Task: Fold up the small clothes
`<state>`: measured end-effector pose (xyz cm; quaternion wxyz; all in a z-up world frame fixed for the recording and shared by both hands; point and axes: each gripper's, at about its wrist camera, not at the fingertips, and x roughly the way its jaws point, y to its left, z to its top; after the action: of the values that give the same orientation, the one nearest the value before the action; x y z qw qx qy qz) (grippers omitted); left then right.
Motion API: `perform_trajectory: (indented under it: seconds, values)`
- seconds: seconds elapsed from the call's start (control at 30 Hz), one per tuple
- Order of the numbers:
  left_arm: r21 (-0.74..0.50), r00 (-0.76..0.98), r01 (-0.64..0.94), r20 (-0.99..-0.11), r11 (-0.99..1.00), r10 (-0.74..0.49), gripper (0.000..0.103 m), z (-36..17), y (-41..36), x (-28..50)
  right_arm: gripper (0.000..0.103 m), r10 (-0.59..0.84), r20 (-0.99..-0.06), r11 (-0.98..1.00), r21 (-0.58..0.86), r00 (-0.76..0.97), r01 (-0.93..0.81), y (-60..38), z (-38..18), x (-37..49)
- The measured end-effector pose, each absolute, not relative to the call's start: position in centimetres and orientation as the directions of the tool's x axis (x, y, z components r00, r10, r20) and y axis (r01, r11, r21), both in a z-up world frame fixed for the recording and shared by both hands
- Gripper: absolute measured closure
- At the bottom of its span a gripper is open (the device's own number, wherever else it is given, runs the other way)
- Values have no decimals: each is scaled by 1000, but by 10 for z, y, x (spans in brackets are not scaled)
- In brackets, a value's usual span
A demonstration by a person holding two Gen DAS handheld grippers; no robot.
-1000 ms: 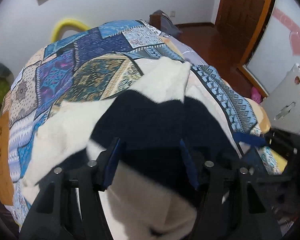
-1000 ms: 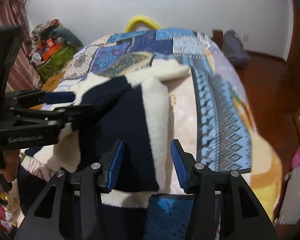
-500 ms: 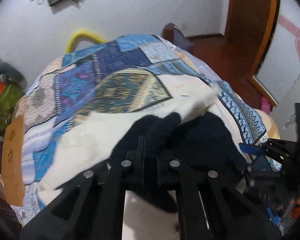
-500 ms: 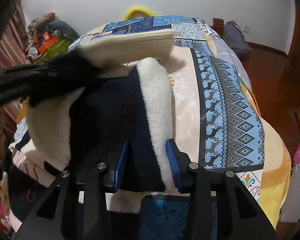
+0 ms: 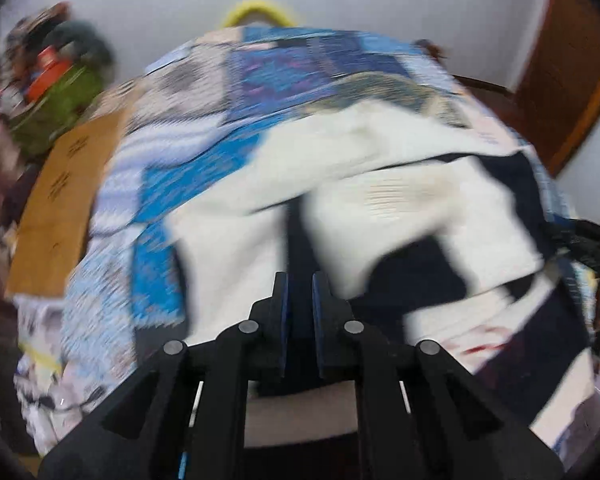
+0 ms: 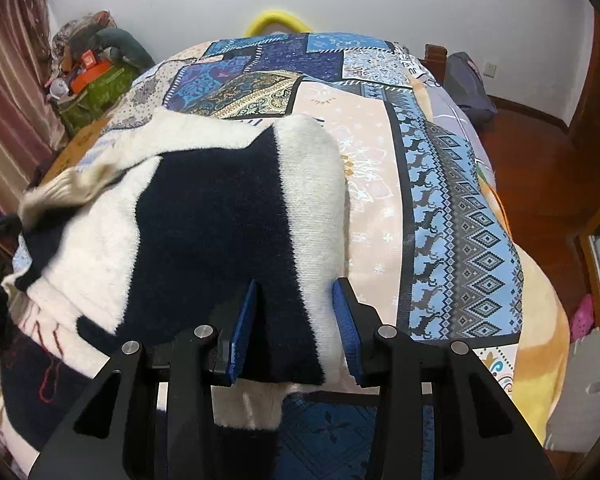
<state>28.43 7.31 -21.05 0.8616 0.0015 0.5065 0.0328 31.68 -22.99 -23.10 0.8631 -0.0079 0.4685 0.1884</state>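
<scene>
Left wrist view is smeared with blur, so I read it loosely. My left gripper (image 5: 300,292) has its jaws drawn nearly together, pinching a dark fold of the sweater (image 5: 400,208) between the blue pads (image 5: 283,320). The garment is a fuzzy knit in cream and navy blocks, bunched across the patchwork bedspread (image 5: 292,68). Left of the bed I see a flat tan cardboard sheet (image 5: 60,208) and a green heap I cannot make out. A curved yellow bar (image 5: 256,10) rises beyond the far bed edge against the white wall.

Right wrist view is sharp. My right gripper (image 6: 296,316) stands spread, its blue ribbed pads (image 6: 242,324) straddling the near hem of the sweater (image 6: 220,216) without closing; whether they touch the fabric I cannot tell. The knit looks plush, with a broad navy band beside a cream strip running away from me. Its left side lifts in a ragged ribbed edge. To the right, the bedspread (image 6: 452,200) lies flat and uncovered, printed with diamonds and deer, out to the rounded bed edge; past it is reddish wooden floor (image 6: 540,168).
</scene>
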Motion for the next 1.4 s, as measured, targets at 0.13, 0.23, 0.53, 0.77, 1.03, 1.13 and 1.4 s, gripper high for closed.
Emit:
perform_trajectory:
  seconds: [0.13, 0.23, 0.53, 0.77, 1.03, 1.13, 1.4]
  values:
    - [29, 432, -110, -899, 993, 74, 92, -224, 108, 271, 67, 317, -816, 930, 168, 484, -326, -231, -231, 318]
    - [14, 462, -81, -886, 997, 51, 92, -214, 110, 264, 67, 311, -820, 933, 166, 481, -321, -231, -229, 317]
    - [149, 581, 148, -813, 978, 36, 31, -193, 24, 284, 66, 291, -825, 940, 151, 484, -307, -228, -228, 316]
    - [288, 520, 227, -844, 930, 135, 31, -241, -18, 322, 66, 297, -827, 937, 154, 477, -315, -229, -229, 316]
    - [284, 598, 137, -787, 949, 150, 95, -219, -6, 331, 66, 310, -823, 934, 170, 475, -315, -231, -231, 316]
    - [169, 590, 62, -801, 984, 100, 95, -207, 27, 325, 66, 314, -822, 933, 174, 475, -315, -232, -231, 316]
    - [-44, 552, -57, -834, 997, -5, 94, -207, 89, 291, 64, 310, -822, 933, 165, 478, -321, -228, -230, 314]
